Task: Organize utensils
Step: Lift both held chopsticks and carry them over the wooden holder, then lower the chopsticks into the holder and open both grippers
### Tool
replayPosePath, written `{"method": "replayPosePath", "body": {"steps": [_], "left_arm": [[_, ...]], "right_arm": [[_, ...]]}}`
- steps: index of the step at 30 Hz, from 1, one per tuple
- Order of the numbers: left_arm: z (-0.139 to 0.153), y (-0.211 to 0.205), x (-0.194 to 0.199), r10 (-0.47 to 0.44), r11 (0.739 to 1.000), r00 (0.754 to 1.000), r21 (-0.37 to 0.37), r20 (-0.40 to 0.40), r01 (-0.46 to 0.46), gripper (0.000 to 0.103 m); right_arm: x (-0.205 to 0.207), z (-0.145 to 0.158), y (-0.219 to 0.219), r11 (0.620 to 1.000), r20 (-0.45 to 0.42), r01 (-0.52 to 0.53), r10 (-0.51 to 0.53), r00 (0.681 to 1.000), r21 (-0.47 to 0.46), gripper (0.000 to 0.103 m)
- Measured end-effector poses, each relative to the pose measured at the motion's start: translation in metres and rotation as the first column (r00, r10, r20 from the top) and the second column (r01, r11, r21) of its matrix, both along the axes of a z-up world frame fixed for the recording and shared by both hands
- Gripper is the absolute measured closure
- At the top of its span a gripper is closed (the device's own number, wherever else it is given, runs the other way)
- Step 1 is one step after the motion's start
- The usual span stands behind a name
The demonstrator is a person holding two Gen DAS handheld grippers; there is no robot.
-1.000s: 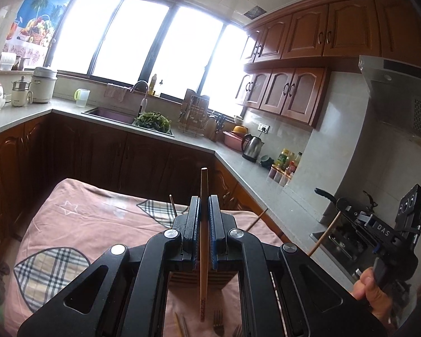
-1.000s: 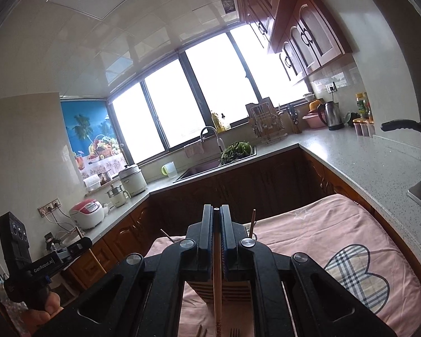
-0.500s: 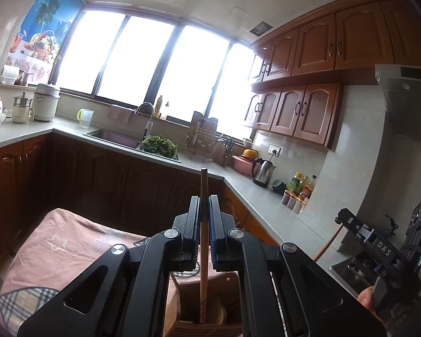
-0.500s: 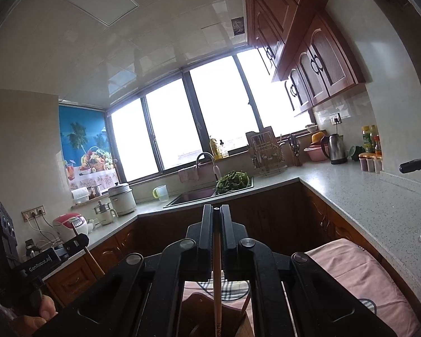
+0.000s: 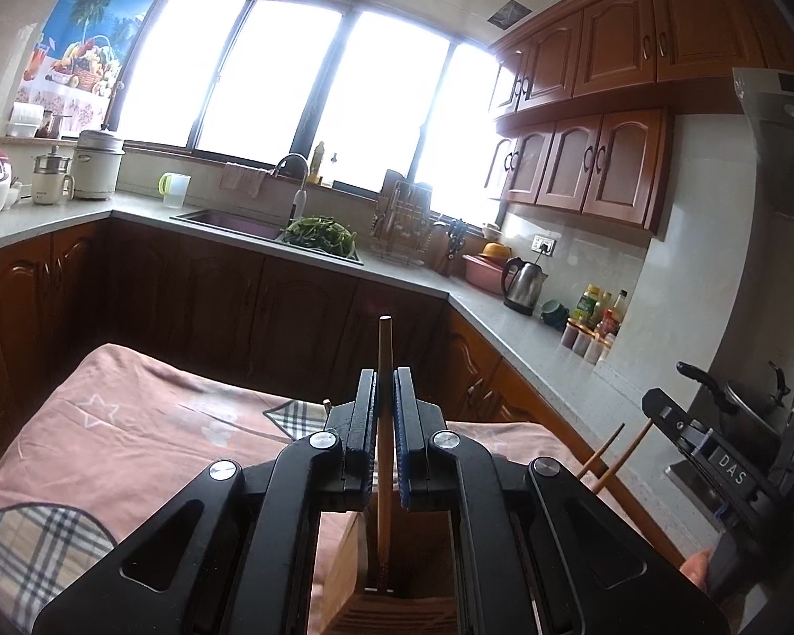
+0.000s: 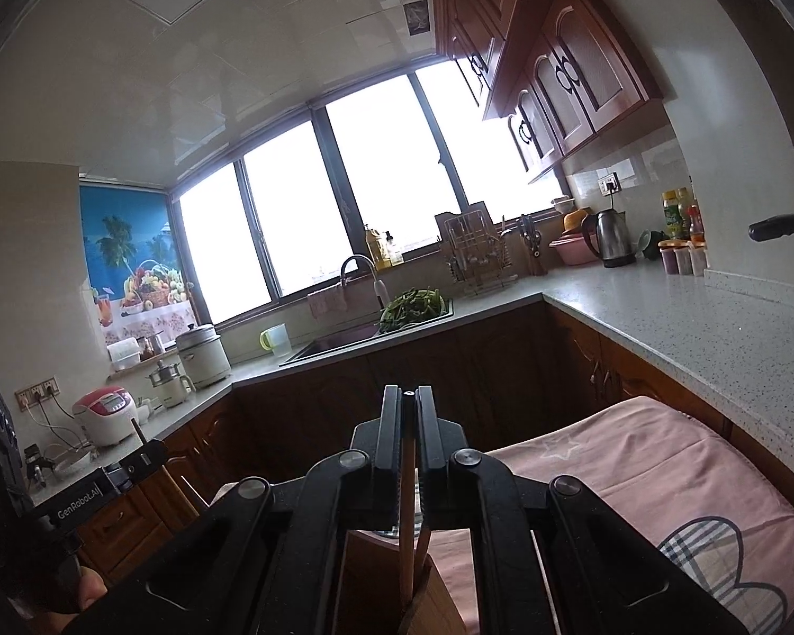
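Observation:
In the left wrist view my left gripper (image 5: pixel 385 377) is shut on a wooden chopstick (image 5: pixel 384 349) that stands upright between the pads. Its lower end hangs in the open top of a wooden utensil holder (image 5: pixel 344 571). My right gripper (image 6: pixel 407 392) is shut on a second chopstick (image 6: pixel 407 502), whose lower end reaches the holder (image 6: pixel 376 582) beside another stick leaning there. Each gripper also shows in the other's view: the right gripper (image 5: pixel 661 413) with its chopstick (image 5: pixel 627 450), and the left gripper (image 6: pixel 145 450).
The holder stands on a table under a pink cloth (image 5: pixel 132 450) with plaid patches. Dark wooden cabinets and a grey counter (image 6: pixel 688 328) run around it, carrying a sink (image 5: pixel 227 222), a kettle (image 5: pixel 524 286), bottles and rice cookers. A pan handle (image 5: pixel 709 386) sticks out at the right.
Both grippers have come forward and down with their chopsticks. The forks on the cloth have left view, and the wooden holder now sits right under both pairs of jaws.

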State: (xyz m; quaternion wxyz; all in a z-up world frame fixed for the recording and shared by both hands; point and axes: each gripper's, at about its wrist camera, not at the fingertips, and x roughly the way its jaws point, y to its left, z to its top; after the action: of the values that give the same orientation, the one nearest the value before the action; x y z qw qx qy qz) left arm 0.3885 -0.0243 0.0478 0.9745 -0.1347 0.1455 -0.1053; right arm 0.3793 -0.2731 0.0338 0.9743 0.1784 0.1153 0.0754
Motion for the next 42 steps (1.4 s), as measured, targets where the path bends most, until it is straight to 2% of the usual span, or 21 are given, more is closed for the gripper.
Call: {"method": "replayPosePath", "body": {"steps": [8,21,24,26,27,28,29,31,34,36,38,40,42], "left_arm": [[-0.023,-0.008,0.008,-0.019,0.999,0.998,0.04,-0.067,0.022,0.097],[-0.017,-0.007,0.01,-0.037,0.998,0.994,0.044,-0.101,0.042,0.097],[-0.016,-0.007,0.01,-0.043,0.998,0.994,0.044,-0.105,0.048,0.09],[-0.015,-0.007,0.008,-0.043,0.998,0.994,0.042,-0.101,0.048,0.074],[-0.014,-0.007,0.006,-0.042,0.998,0.995,0.041,-0.096,0.046,0.072],[-0.013,-0.007,0.005,-0.041,0.998,0.995,0.042,-0.091,0.045,0.069],[-0.012,-0.007,0.003,-0.042,0.998,0.995,0.042,-0.089,0.045,0.068],[-0.009,-0.006,0.0,-0.043,0.998,0.995,0.041,-0.086,0.046,0.066],[-0.006,-0.003,-0.006,-0.037,0.999,0.996,0.03,-0.086,0.04,0.052],[-0.004,0.001,-0.012,-0.031,0.999,0.996,0.022,-0.083,0.033,0.047],[-0.003,0.006,-0.018,-0.026,0.999,0.996,0.017,-0.09,0.027,0.038],[-0.002,0.011,-0.026,-0.017,1.0,0.995,0.006,-0.102,0.018,0.033],[-0.004,0.017,-0.034,-0.01,1.0,0.992,0.0,-0.125,0.01,0.022]], "right_arm": [[0.011,-0.022,0.005,1.0,-0.078,-0.02,0.02,0.997,0.004,0.098],[0.016,-0.023,0.007,0.999,-0.109,-0.037,0.037,0.993,-0.002,0.095],[0.015,-0.023,0.008,0.999,-0.111,-0.039,0.038,0.993,-0.001,0.093],[0.014,-0.023,0.007,0.999,-0.111,-0.037,0.038,0.993,0.006,0.092],[0.013,-0.023,0.006,0.999,-0.111,-0.036,0.037,0.993,0.01,0.091],[0.012,-0.022,0.006,0.999,-0.109,-0.034,0.036,0.993,0.013,0.087],[0.01,-0.021,0.004,0.999,-0.105,-0.032,0.034,0.994,0.017,0.077],[0.006,-0.018,0.002,0.999,-0.094,-0.027,0.03,0.995,0.027,0.065],[-0.001,-0.013,-0.003,0.999,-0.082,-0.019,0.023,0.996,0.046,0.062],[-0.007,-0.009,-0.007,0.998,-0.073,-0.016,0.02,0.997,0.063,0.054],[-0.015,-0.005,-0.011,0.997,-0.064,-0.011,0.016,0.998,0.075,0.034],[-0.024,-0.002,-0.015,0.996,-0.057,-0.009,0.014,0.998,0.083,0.026],[-0.033,0.001,-0.017,0.996,-0.057,-0.012,0.018,0.998,0.088,0.022]]}}
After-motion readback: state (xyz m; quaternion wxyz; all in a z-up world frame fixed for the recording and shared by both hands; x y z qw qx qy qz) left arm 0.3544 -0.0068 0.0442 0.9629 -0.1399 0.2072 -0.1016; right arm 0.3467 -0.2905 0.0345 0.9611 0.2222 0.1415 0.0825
